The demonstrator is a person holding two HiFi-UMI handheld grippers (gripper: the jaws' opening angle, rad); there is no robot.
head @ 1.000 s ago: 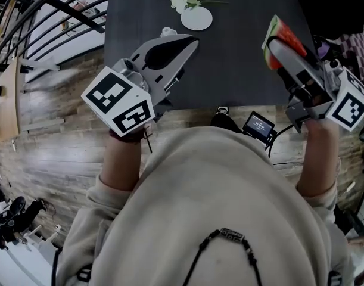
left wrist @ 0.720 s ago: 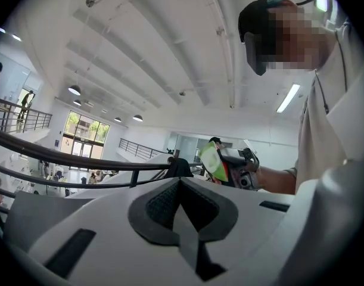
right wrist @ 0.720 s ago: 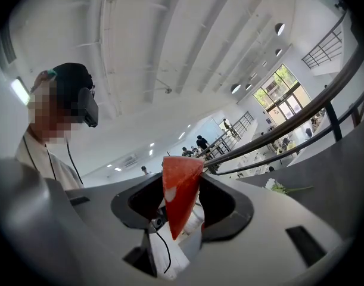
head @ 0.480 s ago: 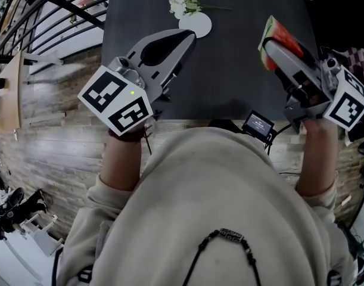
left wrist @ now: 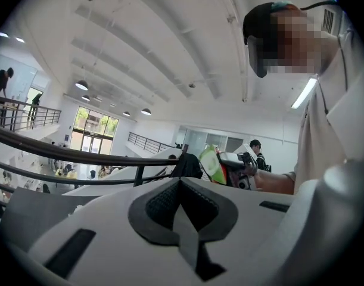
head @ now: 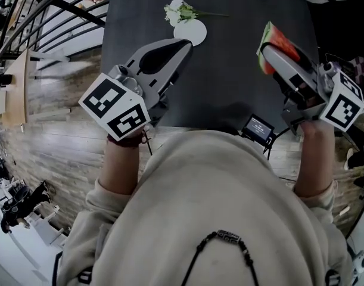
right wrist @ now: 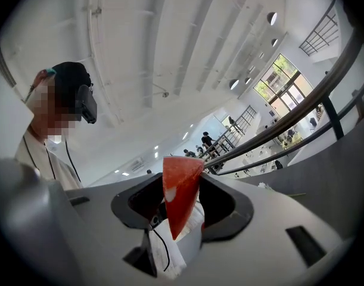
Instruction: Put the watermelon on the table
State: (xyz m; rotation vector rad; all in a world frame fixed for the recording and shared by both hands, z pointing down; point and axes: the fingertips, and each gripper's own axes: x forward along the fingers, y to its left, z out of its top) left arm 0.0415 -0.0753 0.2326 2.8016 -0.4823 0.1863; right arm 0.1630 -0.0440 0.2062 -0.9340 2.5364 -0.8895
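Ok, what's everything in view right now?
table: 1, black, ahead of the person
plate: 1, white, far side of the table
flowers: 1 sprig, white and green, lying at the plate's far edge
watermelon: 1 slice, red with green rind, in the right claw over the table's right side
screen: 1 small device, black, at the table's near edge
railing: black bars, far left
floor: wood planks, left of the table
left claw: grey, shut, empty, over the table's left side
right claw: grey, shut on the watermelon
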